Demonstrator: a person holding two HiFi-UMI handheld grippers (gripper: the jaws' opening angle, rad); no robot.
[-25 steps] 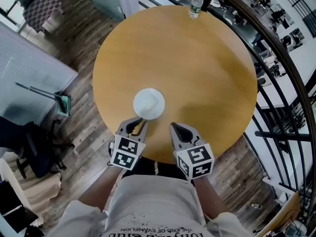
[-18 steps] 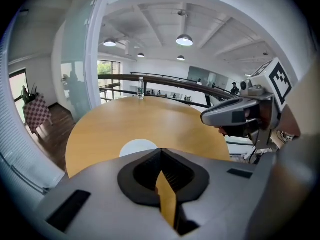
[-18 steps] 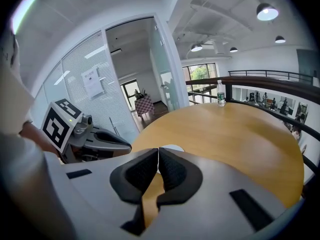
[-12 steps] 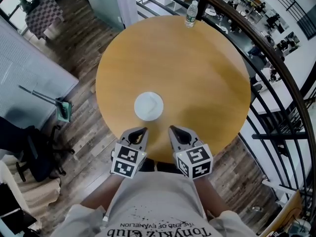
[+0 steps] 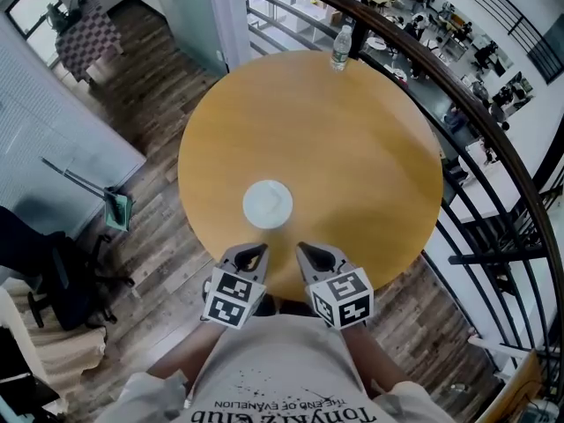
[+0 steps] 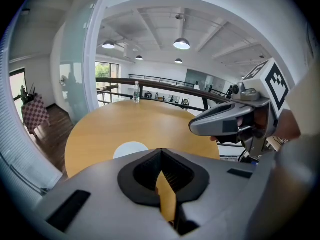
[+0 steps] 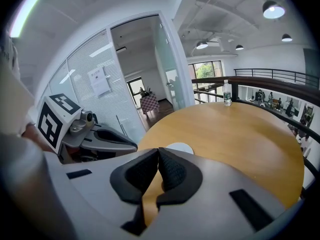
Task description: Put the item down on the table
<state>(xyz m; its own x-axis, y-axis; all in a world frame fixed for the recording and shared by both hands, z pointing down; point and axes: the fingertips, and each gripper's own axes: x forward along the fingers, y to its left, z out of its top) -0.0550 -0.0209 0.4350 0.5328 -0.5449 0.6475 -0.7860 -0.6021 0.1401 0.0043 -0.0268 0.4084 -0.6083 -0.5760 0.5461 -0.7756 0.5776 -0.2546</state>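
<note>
A white round plate point(image 5: 267, 204) lies flat on the round wooden table point(image 5: 352, 148), near its front edge. It shows too as the plate point(image 6: 130, 149) in the left gripper view and the plate point(image 7: 179, 147) in the right gripper view. My left gripper point(image 5: 253, 252) is just short of the plate, over the table's front edge, its jaws together and empty. My right gripper point(image 5: 304, 251) hangs beside it to the right, also shut and empty. In its own view the left gripper point(image 6: 160, 153) has the pads touching; so does the right gripper point(image 7: 158, 151).
A clear water bottle point(image 5: 342, 47) stands at the table's far edge, bottle point(image 6: 136, 92), bottle point(image 7: 227, 93). A dark curved railing point(image 5: 493, 122) runs behind and right of the table. A broom and dustpan point(image 5: 110, 203) lie on the wooden floor at left.
Both grippers have drawn back from the plate toward the table's front edge. The plate stays put on the table. The head camera has shifted, so the table sits lower in view.
</note>
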